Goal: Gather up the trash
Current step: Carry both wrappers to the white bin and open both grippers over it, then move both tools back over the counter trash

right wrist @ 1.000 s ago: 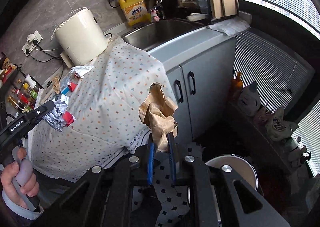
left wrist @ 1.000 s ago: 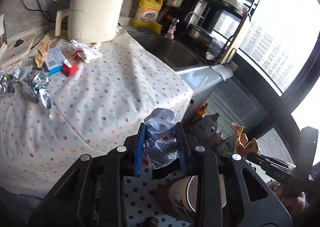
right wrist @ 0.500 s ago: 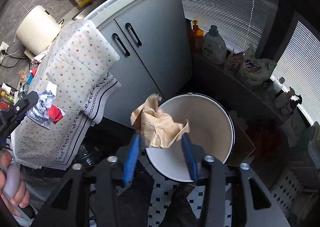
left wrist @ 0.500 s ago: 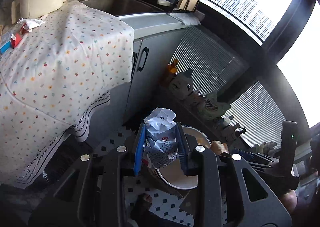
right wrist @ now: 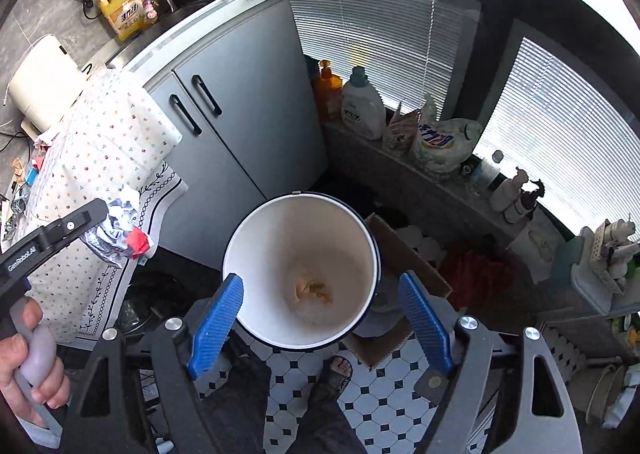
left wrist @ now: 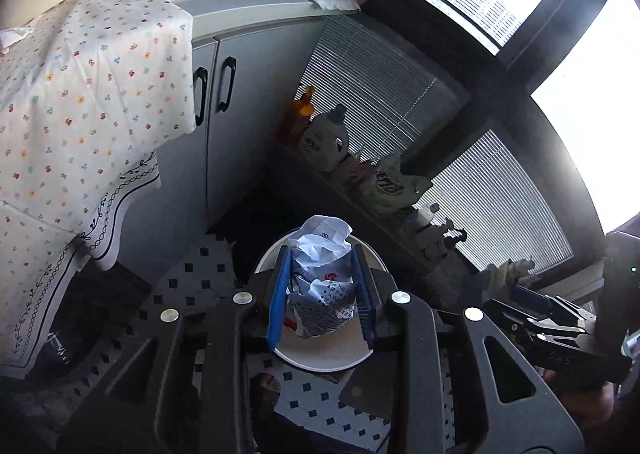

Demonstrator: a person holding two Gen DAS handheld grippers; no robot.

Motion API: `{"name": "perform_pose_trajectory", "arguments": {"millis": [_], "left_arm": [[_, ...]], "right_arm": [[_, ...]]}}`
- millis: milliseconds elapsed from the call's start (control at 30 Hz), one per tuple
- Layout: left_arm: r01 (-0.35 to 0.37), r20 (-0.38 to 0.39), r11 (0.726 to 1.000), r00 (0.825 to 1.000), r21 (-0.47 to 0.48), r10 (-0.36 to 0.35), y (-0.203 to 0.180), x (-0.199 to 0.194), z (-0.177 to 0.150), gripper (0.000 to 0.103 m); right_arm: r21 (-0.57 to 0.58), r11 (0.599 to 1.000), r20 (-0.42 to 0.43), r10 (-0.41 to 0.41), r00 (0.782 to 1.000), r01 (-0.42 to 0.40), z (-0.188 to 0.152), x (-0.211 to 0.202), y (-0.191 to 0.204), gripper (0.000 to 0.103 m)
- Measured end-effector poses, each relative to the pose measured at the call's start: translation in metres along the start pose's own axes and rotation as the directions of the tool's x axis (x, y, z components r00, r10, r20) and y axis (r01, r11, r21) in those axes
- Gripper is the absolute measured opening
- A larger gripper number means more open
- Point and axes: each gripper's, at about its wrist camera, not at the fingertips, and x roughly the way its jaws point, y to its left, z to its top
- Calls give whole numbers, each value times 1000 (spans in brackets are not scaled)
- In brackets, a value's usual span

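My left gripper (left wrist: 322,294) is shut on a crumpled white and silver wrapper (left wrist: 322,286), held above the white bin (left wrist: 320,362) on the tiled floor. In the right wrist view that wrapper (right wrist: 120,230) shows a red scrap and hangs left of the bin, with the left gripper (right wrist: 108,230) around it. My right gripper (right wrist: 324,314) hangs over the white bin (right wrist: 240,250); its jaws are opening wide, with nothing between them. A brown crumpled paper (right wrist: 312,290) lies on the bin's bottom.
A grey cabinet (right wrist: 240,94) with black handles stands behind the bin, beside a table under a dotted cloth (right wrist: 112,134). Detergent bottles (right wrist: 360,106) line the window ledge. A cardboard piece (right wrist: 400,254) lies right of the bin. A foot (right wrist: 340,370) stands on the floor tiles.
Both grippers swung from the table down to the bin. The right gripper opened and the brown paper dropped into the bin. The left kept its wrapper.
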Motion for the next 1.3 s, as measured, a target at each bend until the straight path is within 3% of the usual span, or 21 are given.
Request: {"name": "perform_pose_trajectory", "arguments": {"millis": [100, 233, 400, 700, 833, 1033, 1300], "left_arm": [[40, -14, 999, 999, 23, -40, -16, 9, 3, 35], [106, 24, 993, 994, 46, -107, -34, 2, 9, 81], [73, 68, 995, 995, 70, -77, -32, -17, 20, 89], [-58, 163, 998, 985, 0, 57, 31, -79, 30, 92], [-134, 231, 990, 962, -51, 143, 60, -114, 33, 93], [-233, 331, 963, 905, -138, 267, 105, -162, 33, 94], [-313, 382, 923, 843, -226, 379, 162, -208, 28, 95]], "right_arm": [[11, 1000, 26, -22, 999, 22, -2, -16, -11, 83], [37, 999, 60, -35, 998, 33, -1, -31, -21, 85], [41, 999, 105, -32, 994, 28, 7, -37, -16, 94], [6, 1000, 207, 18, 978, -19, 36, -44, 31, 95], [-39, 998, 239, 49, 970, -41, 51, -47, 65, 95], [-94, 994, 314, 82, 946, -55, 67, -57, 122, 95], [-222, 970, 357, 174, 918, -98, 82, -60, 206, 95]]}}
